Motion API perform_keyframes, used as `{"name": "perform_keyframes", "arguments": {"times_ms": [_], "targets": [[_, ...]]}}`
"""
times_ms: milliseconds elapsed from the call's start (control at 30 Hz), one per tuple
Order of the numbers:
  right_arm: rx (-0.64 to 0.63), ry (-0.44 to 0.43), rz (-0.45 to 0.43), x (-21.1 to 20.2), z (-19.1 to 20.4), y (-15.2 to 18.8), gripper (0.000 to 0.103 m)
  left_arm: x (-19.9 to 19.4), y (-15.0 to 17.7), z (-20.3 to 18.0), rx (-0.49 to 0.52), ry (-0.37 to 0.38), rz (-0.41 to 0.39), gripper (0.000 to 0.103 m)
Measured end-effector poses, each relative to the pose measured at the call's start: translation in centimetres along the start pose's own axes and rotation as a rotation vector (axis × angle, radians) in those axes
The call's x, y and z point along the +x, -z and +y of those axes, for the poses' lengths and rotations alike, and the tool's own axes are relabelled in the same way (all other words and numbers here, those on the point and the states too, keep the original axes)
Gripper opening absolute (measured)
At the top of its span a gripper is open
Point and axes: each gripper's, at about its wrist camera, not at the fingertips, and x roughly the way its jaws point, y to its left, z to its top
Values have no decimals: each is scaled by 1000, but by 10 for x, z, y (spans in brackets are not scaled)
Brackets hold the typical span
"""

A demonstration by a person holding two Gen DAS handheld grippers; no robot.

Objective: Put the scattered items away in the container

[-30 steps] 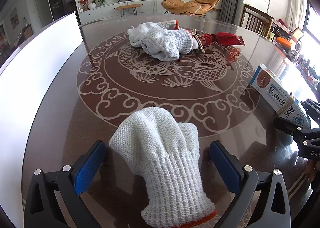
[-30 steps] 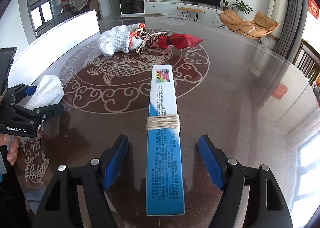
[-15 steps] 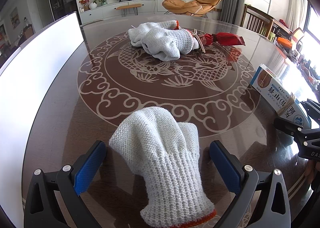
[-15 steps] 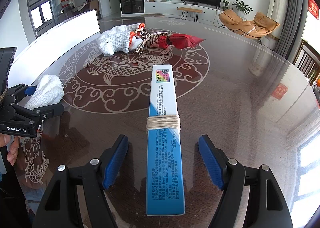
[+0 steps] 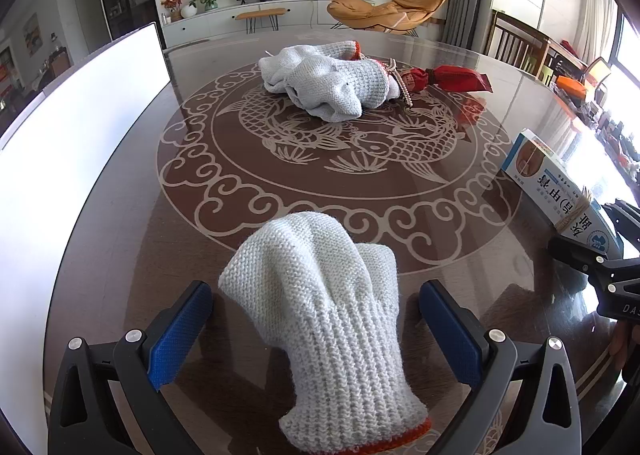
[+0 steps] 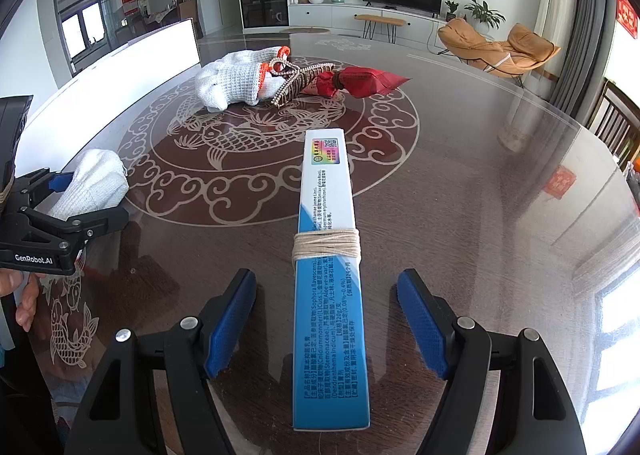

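A white knit glove (image 5: 324, 315) with an orange cuff lies flat on the table, and my left gripper (image 5: 314, 295) is open with a finger on each side of it, not touching. A long blue-and-white box (image 6: 328, 295) tied with string lies between the fingers of my open right gripper (image 6: 326, 283), with gaps on both sides. At the table's middle sits a pile of white gloves (image 5: 328, 79), a beaded piece (image 6: 292, 83) and a red wrapped packet (image 5: 452, 79). A white container wall (image 5: 80, 127) runs along the left side.
The round dark table (image 5: 400, 263) has a fish pattern under a glossy top. Wooden chairs (image 5: 516, 43) stand past its far right edge. A person's hand (image 6: 24, 295) holds the left gripper's handle. The right gripper's side (image 5: 600, 255) shows beside the box (image 5: 552, 183).
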Motion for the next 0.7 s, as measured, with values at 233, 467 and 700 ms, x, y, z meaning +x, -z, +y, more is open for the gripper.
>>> {"name": "perform_keyframes", "arguments": {"times_ms": [233, 467, 700], "targets": [[0, 0, 0, 0, 0, 0, 75, 0, 1, -1, -5, -4, 1, 103], [0, 0, 0, 0, 0, 0, 75, 1, -1, 0, -11, -6, 1, 103], [1, -1, 3, 0, -1, 2, 78, 1, -2, -3, -13, -9, 1, 103]]}}
